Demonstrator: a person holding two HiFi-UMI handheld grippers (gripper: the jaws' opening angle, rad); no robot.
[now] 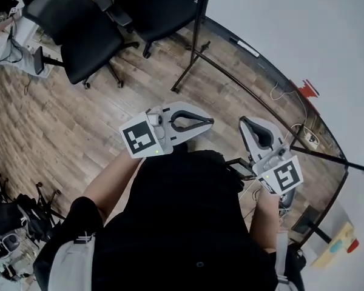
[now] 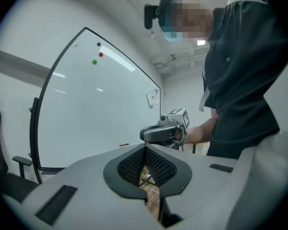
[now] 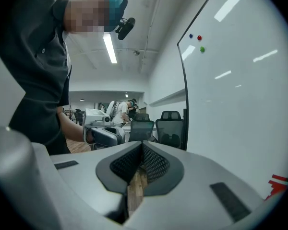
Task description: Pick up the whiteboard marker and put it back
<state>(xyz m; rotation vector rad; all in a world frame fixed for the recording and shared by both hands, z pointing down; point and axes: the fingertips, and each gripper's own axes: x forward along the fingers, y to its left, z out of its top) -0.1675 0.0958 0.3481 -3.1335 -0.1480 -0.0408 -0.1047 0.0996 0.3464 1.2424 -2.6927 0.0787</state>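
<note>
I cannot pick out a whiteboard marker with certainty in any view. The whiteboard (image 1: 291,29) fills the upper right of the head view. A small red thing (image 1: 307,89) sits on its face, also showing as a red thing (image 3: 278,183) low in the right gripper view. My left gripper (image 1: 210,122) is shut and empty, held level over the floor. My right gripper (image 1: 247,123) is beside it, nearer the board, shut with nothing between its pads. The left gripper (image 2: 145,150) looks toward the board (image 2: 86,109) and the right gripper (image 2: 159,133). The right gripper (image 3: 143,145) faces the left gripper (image 3: 103,137).
Two black office chairs (image 1: 79,35) (image 1: 161,5) stand on the wooden floor (image 1: 60,126) behind the board's black stand (image 1: 194,53). Three magnets, blue (image 2: 99,44), red (image 2: 101,54) and green (image 2: 94,62), sit high on the board. Cables (image 1: 282,93) hang by it.
</note>
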